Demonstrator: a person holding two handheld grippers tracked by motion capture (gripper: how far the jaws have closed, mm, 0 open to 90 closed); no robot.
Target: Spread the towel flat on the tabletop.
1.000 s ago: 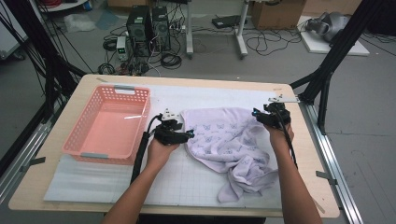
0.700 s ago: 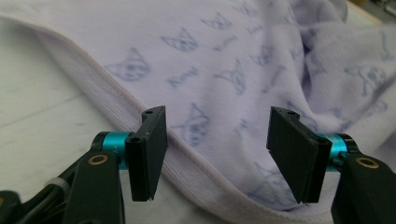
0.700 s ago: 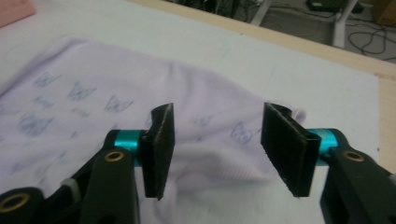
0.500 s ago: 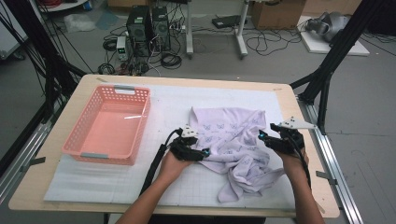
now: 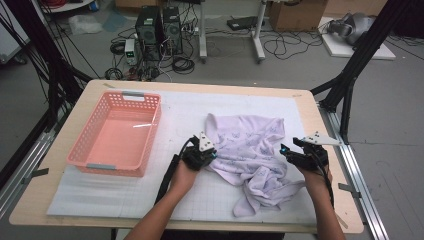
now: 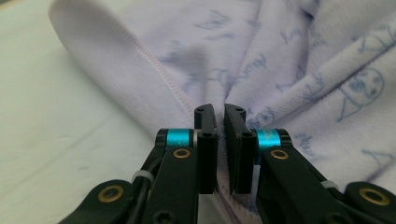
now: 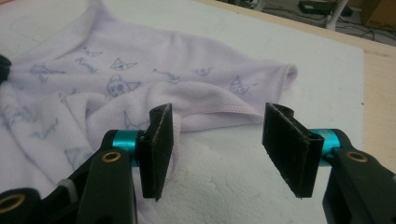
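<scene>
From the high view, a pale lilac garment (image 5: 248, 150) with a small printed pattern lies crumpled on the white mat (image 5: 180, 112) that covers the wooden surface (image 5: 325, 165), right of the middle and nearer the person's edge. The left gripper (image 5: 204, 155) sits at the garment's left edge, its hand (image 5: 184, 176) coming up from the bottom of the picture. The right gripper (image 5: 292, 156) is at the garment's right side, just beside a fold of the cloth. A pink basket (image 5: 116, 134) stands on the mat well to the left, apart from the cloth and both grippers. Behind the surface the floor (image 5: 280, 65) carries cables and computer cases.

In the left gripper view, the left gripper (image 6: 219, 122) has just been closing its jaws, and they now stand almost together with a stitched hem of the garment (image 6: 299, 60) pinched between the pads (image 6: 205, 140). The cloth rises in soft folds ahead of the jaws, and the white mat (image 6: 60, 140) shows to the left of it.

In the right gripper view, the right gripper (image 7: 217, 140) has its jaws well apart, with nothing pressed between them. The left pad (image 7: 159, 149) stands close against a fold of the garment (image 7: 140, 70), though I cannot tell whether it touches; the other pad (image 7: 289, 144) is over bare mat (image 7: 224, 177). The garment spreads away to the upper left, its hemmed edge lying just beyond the open jaws
</scene>
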